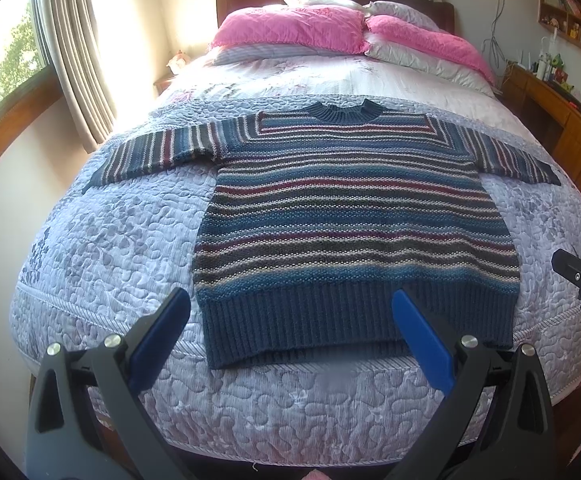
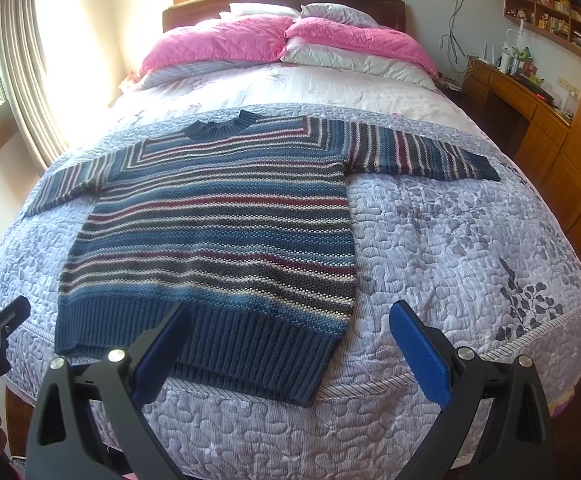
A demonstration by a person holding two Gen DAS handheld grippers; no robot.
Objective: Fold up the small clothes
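Before me stood the bed [image 1: 102, 248], covered in a lavender quilted bedspread. A striped knit sweater [image 1: 350, 216] lay flat across its middle, both sleeves spread out. At the top of the frame, pink pillows [image 1: 290, 28] rested against the headboard.

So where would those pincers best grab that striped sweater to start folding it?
Probably by a sleeve cuff. The sweater lies flat, sleeves spread wide, so each cuff is a free edge. The left gripper could take the left cuff from the outer side, the right gripper the right cuff likewise. Both are open.
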